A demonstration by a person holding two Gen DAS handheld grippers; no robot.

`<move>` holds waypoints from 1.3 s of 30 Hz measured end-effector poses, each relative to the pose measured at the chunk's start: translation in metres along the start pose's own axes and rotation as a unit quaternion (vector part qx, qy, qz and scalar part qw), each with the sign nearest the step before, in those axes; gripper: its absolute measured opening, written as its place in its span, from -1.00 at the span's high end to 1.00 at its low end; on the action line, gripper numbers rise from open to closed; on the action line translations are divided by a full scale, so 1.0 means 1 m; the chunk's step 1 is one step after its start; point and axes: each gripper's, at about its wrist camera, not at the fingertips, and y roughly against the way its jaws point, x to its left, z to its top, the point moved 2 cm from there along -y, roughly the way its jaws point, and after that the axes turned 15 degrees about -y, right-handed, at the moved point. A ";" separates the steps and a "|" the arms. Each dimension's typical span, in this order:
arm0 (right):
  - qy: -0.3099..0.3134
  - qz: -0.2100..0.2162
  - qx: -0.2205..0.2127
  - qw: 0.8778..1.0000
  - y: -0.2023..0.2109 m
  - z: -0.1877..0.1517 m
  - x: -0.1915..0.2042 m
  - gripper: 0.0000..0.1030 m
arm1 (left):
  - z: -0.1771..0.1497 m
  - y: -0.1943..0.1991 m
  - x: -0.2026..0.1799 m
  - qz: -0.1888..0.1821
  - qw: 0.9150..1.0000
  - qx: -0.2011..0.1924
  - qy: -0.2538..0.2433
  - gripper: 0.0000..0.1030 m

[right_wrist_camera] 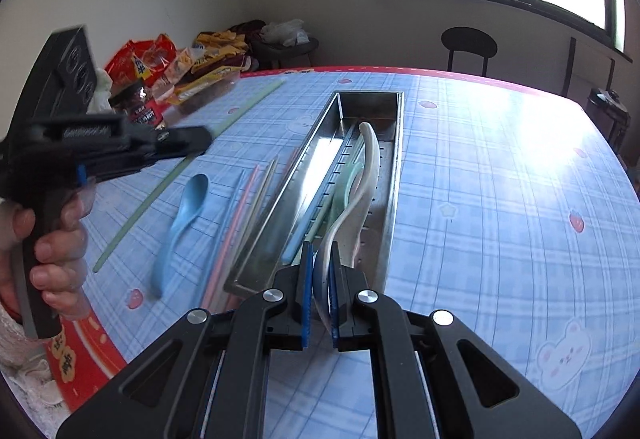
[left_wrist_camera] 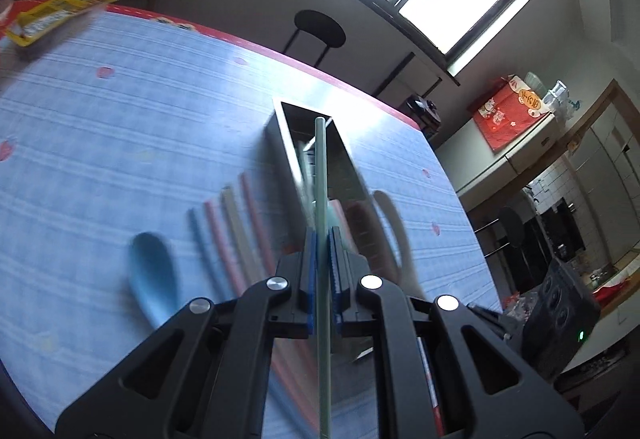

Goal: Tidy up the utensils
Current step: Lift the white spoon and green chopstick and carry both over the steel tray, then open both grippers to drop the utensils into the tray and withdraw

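On the left we have our left gripper, its jaws clenched on a pale green chopstick. In the right wrist view the same chopstick hangs slanted above the table, clear of the cloth. Below it on the blue checked tablecloth lie the loose pieces: a blue spoon and next to it a few chopsticks, pink and beige, just beside the wall of the metal tray.

In the middle stands this long steel tray. Inside it we already see a white spoon, a green spoon under it and some sticks. On the right, our right gripper is closed on the handle of a blue-grey spoon at the near end of the tray.

We judge that the step is carrying — both tools are loaded and the tray is the goal. The next move calls for turning the green chopstick along the length of the tray and lowering it before we release, otherwise it may rest across the rim.

Some things are hard to make out. The left wrist view is blurred, so the colours of the loose sticks there are uncertain. The bowl of the held spoon is hidden behind the pads. We cannot tell how many sticks lie in the tray — the spoons cover them.
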 end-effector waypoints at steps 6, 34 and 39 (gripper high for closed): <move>0.040 -0.012 0.020 0.999 -0.016 0.009 0.004 0.86 | 0.023 -0.047 -0.002 -0.024 0.998 -0.002 0.054 0.80; 0.088 -0.048 0.059 0.993 -0.046 0.008 0.027 0.61 | 0.021 -0.091 0.000 -0.015 0.996 -0.010 0.085 0.46; 0.087 -0.054 0.026 0.994 -0.023 0.012 0.038 0.03 | 0.036 -0.056 -0.001 -0.003 0.998 -0.034 0.050 0.18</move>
